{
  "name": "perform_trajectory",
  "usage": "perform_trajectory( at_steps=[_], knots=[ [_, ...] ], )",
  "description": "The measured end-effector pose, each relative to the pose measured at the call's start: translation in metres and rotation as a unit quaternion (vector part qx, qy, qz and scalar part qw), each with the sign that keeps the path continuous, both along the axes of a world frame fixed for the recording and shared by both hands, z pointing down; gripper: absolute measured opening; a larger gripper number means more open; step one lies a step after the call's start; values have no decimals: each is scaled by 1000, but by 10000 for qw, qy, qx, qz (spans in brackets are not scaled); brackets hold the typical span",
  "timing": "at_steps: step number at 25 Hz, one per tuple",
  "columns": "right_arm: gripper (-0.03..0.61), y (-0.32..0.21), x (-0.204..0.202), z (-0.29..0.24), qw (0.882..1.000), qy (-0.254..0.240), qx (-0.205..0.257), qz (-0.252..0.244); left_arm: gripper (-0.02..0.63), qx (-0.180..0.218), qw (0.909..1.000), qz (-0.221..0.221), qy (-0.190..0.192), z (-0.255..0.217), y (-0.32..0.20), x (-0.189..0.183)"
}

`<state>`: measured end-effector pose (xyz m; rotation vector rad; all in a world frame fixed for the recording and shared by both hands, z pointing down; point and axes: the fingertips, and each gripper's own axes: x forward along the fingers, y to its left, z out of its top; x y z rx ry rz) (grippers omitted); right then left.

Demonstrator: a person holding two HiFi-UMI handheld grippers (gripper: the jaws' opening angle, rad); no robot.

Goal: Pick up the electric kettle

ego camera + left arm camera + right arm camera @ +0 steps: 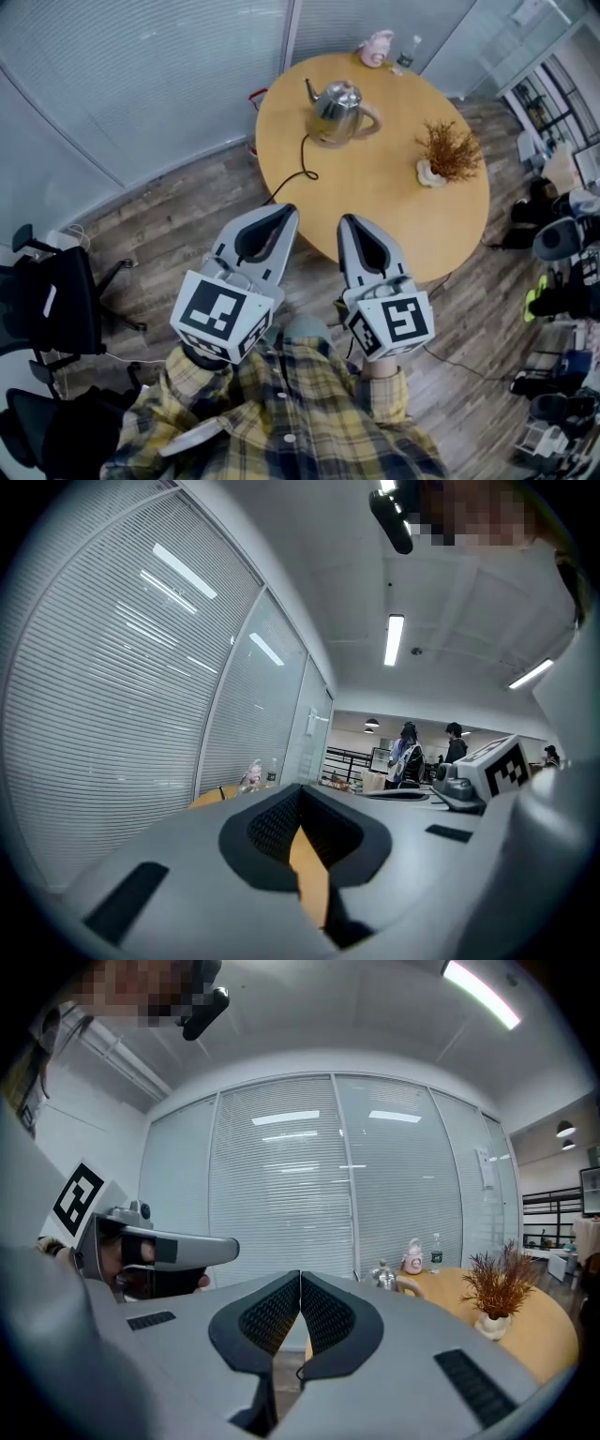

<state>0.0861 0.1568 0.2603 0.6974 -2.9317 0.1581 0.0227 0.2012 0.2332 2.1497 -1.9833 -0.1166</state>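
The steel electric kettle (337,111) stands on the far part of the round wooden table (394,206), its black cord (302,165) trailing toward the near edge. In the right gripper view the kettle (384,1277) shows small, just right of the jaws. My left gripper (284,212) and right gripper (350,221) are side by side at the table's near edge, well short of the kettle. Both are shut with nothing between the pads. From the left gripper view (300,791) the kettle is hidden; only a strip of table (211,797) shows.
A dried plant in a white vase (446,154) stands right of the kettle. A pink item (377,47) and a bottle (408,52) sit at the far edge. Black office chairs (56,300) stand at left, a glass wall (300,1185) behind, people (408,752) far off.
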Motion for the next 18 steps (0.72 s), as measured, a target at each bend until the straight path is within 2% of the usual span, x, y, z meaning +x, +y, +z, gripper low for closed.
perform_trajectory(
  at_steps=[10, 18],
  knots=[
    [31, -20, -22, 19, 9996, 160, -146, 159, 2, -72, 9999, -8, 72, 12, -11, -38],
    [31, -52, -57, 22, 9998, 135, -110, 71, 2, -35, 10000, -87, 8, 13, -39, -71]
  ],
)
